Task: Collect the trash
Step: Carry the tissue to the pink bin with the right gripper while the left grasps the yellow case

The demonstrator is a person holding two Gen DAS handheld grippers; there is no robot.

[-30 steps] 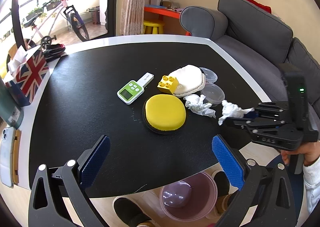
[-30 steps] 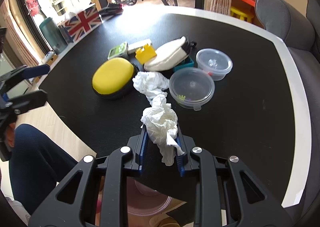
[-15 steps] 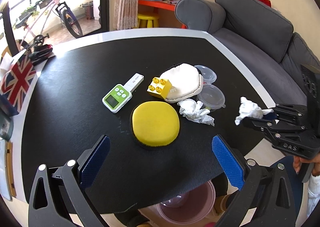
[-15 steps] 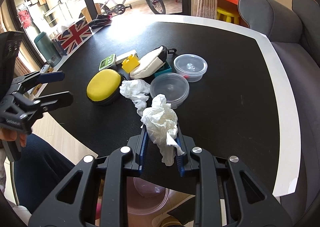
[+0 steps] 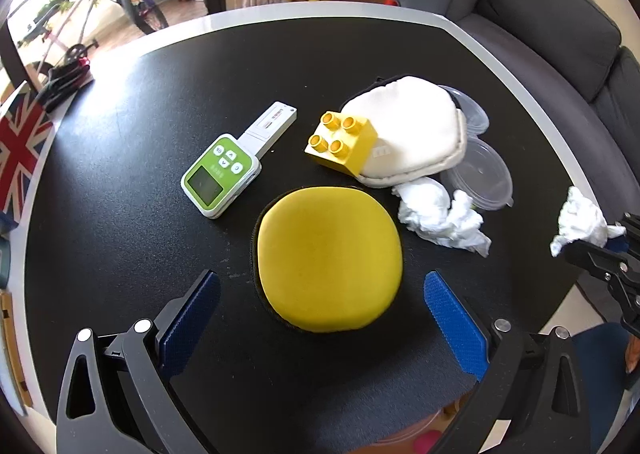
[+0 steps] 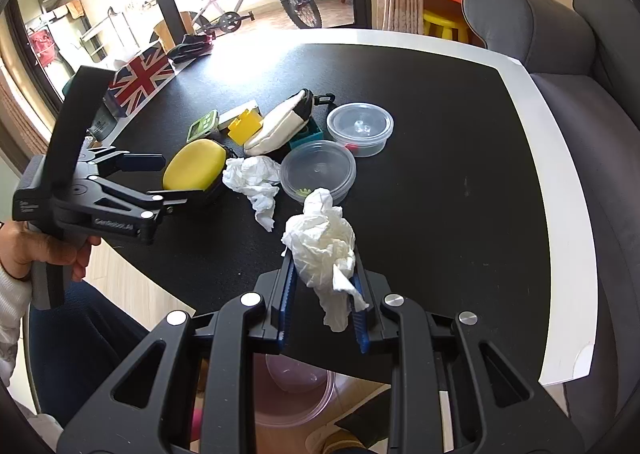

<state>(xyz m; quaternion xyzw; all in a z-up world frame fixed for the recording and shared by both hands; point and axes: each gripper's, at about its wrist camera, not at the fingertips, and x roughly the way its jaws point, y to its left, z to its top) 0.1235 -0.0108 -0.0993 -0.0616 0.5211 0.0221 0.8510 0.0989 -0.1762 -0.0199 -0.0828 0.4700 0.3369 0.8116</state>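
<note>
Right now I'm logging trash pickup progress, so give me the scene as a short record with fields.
right tool: shut on a crumpled tissue, held over the table edge
left tool: open, empty, above the yellow case
trash left on table: second tissue beside the case
bin: pink tub on the floor below the right tool

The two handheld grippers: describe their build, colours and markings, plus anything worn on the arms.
The left gripper and right gripper share one design: matte black plastic frames with triangular cut-outs, silver round pivot bolts, and flat fingers faced with ribbed blue pads. The left one has an upright black handle and small white lettering on its side. A white knit sleeve cuff shows at the left wrist.
</note>
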